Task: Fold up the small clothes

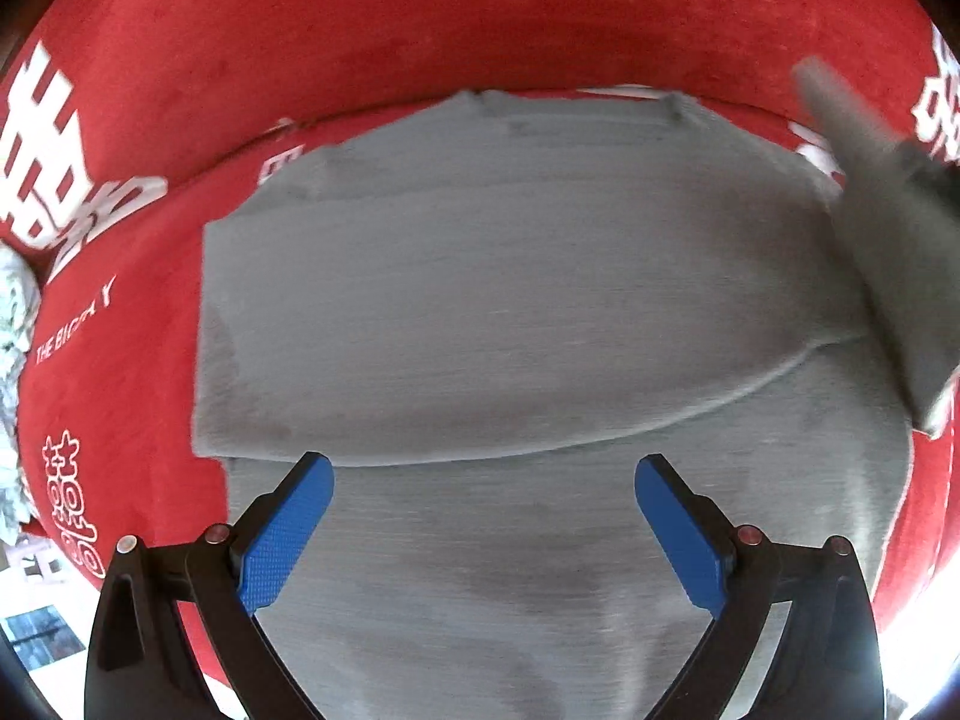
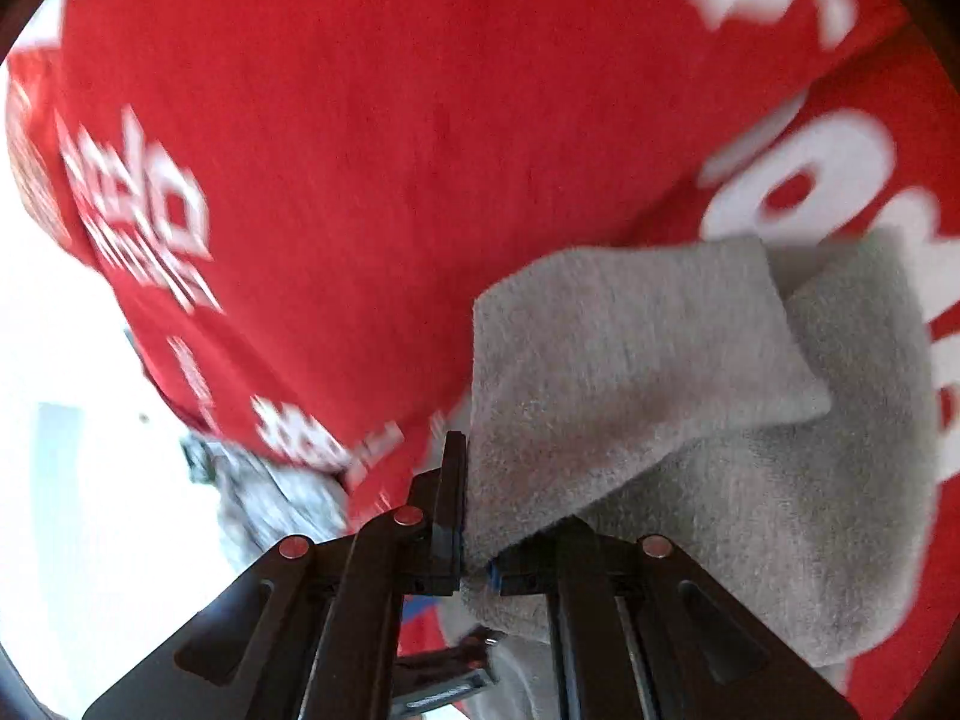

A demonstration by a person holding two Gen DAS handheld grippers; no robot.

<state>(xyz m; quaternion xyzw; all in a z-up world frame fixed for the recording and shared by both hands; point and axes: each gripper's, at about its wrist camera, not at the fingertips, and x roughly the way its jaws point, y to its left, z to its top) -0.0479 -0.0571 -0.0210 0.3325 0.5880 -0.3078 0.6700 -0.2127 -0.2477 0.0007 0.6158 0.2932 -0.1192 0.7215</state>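
Grey garment (image 1: 510, 276) lies beneath the spread left tool (image 1: 483, 531); right tool (image 2: 477, 546) pinches its sleeve (image 2: 630, 372).

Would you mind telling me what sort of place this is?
Probably a home room: a grey top lies on a red cloth printed with white characters, likely covering a bed or table, with bright daylight beside it.

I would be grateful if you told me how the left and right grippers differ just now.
The left gripper has its jaws wide apart, with nothing between them; the right gripper has its jaws shut on a fold of the grey garment. The left hangs over the flat garment, while the right lifts a sleeve. Both have black frames.
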